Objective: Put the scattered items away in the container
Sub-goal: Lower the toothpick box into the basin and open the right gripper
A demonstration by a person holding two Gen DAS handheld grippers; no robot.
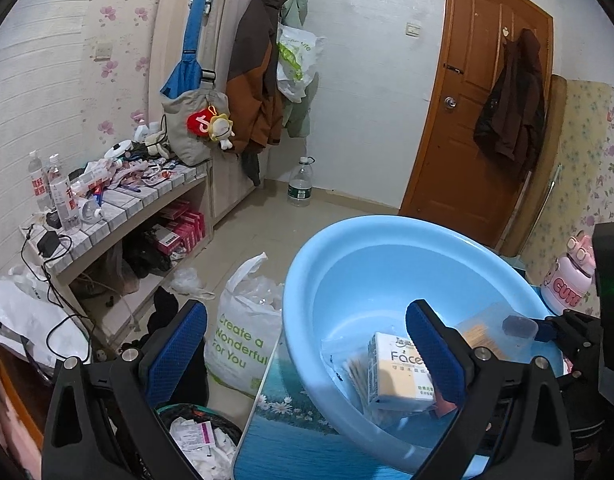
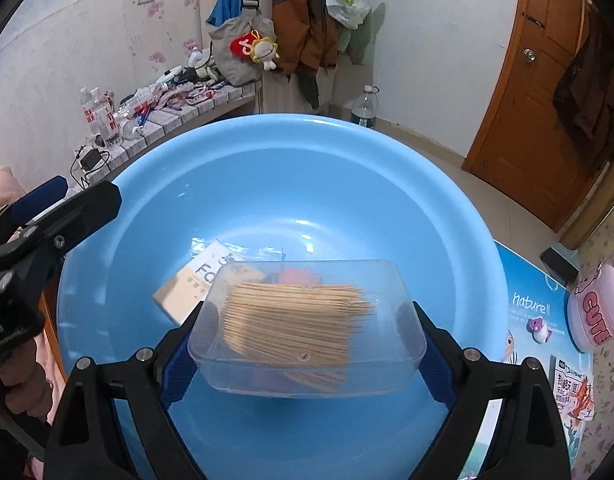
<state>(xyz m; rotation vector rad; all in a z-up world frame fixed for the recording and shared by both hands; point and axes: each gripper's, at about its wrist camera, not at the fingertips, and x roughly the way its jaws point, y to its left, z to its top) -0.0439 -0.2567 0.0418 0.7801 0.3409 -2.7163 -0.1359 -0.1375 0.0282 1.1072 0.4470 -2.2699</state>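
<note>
Right gripper point(image 2: 307, 344) fingers clamped on toothpick box point(image 2: 307, 328) over blue basin point(image 2: 267, 152), left gripper point(image 1: 307, 344) fingers apart, seemingly empty.

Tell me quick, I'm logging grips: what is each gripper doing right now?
Left gripper: open, holding nothing.
Right gripper: jaws closed on the clear toothpick box, held above the blue basin.

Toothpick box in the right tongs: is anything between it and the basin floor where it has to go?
Nothing blocks the drop. The toothpick box hangs in the right tongs over the blue basin. A tissue pack lies on the floor below, partly under the box, so it may land against that.
</note>
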